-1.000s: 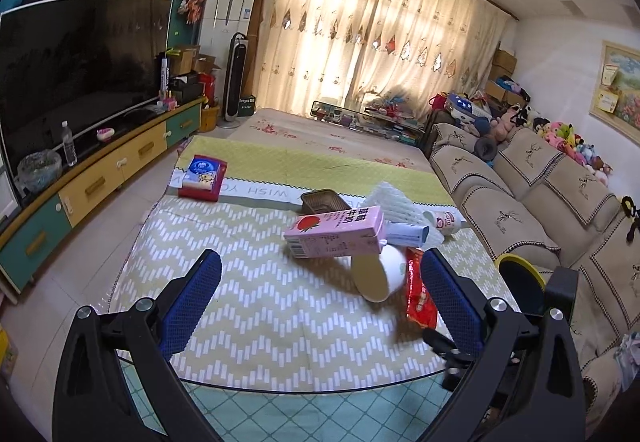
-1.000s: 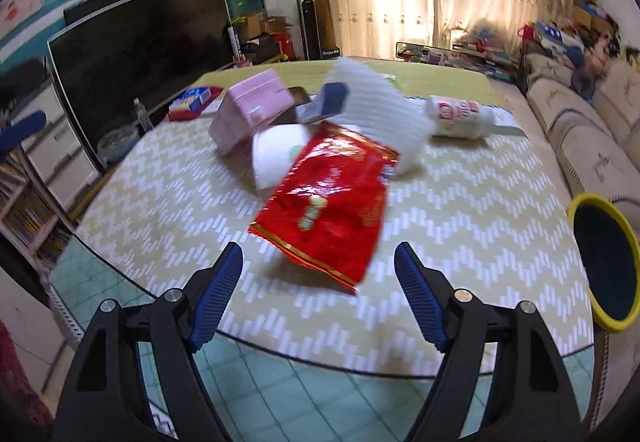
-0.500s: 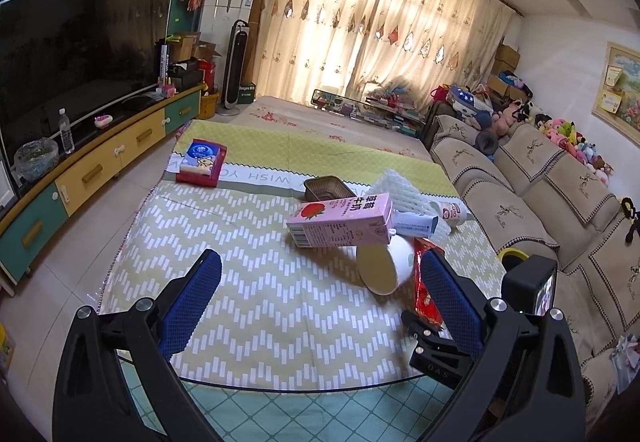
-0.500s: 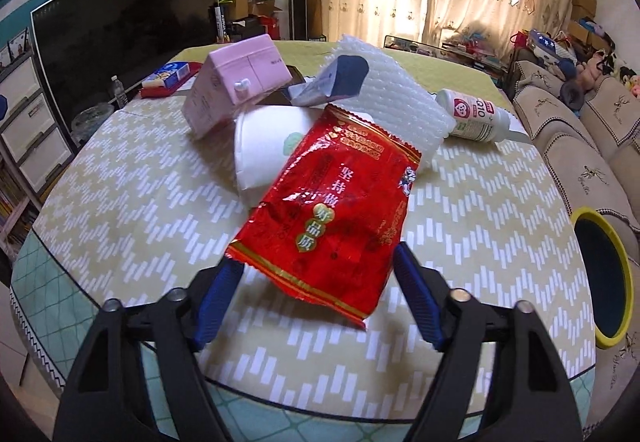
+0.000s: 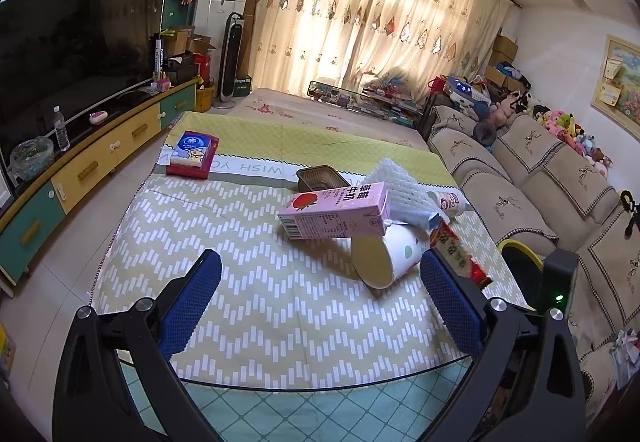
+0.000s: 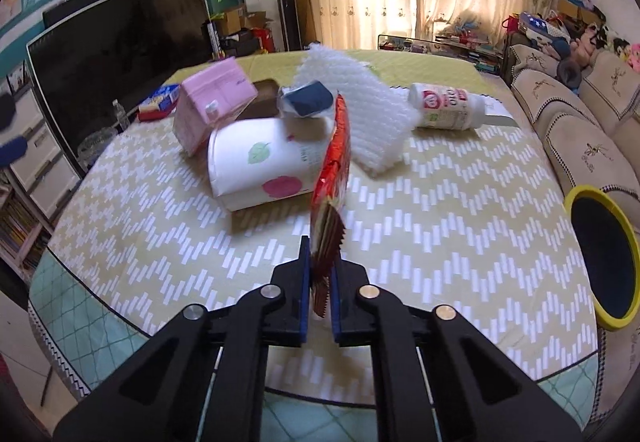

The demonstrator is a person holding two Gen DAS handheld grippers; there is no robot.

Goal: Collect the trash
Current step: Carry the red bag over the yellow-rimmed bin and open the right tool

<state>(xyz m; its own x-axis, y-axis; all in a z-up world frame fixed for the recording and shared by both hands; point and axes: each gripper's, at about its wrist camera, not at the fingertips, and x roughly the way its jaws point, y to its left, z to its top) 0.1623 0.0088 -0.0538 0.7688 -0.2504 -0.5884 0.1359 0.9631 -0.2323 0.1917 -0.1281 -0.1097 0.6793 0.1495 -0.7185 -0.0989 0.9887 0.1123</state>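
Since earlier: right tongs (image 6: 320, 284) now pinching red wrapper (image 6: 334, 157) edge, upright; left tongs (image 5: 320, 294) spread.

Table (image 5: 248, 282): zigzag cloth (image 5: 280, 314), carton (image 5: 336, 211), cup (image 5: 384, 256).

A large dark television (image 5: 76, 53) stands on a long low cabinet (image 5: 92, 165) with yellow and green drawers, where a clear water bottle (image 5: 61, 128) stands upright. Pale patterned curtains (image 5: 372, 29) cover the far window, with a slim tower fan (image 5: 233, 59) on the floor in front of them. A beige sofa (image 5: 532, 177) runs along one side, stuffed toys (image 5: 572, 131) heaped at its far end. A framed picture (image 5: 619, 79) hangs on the wall above.
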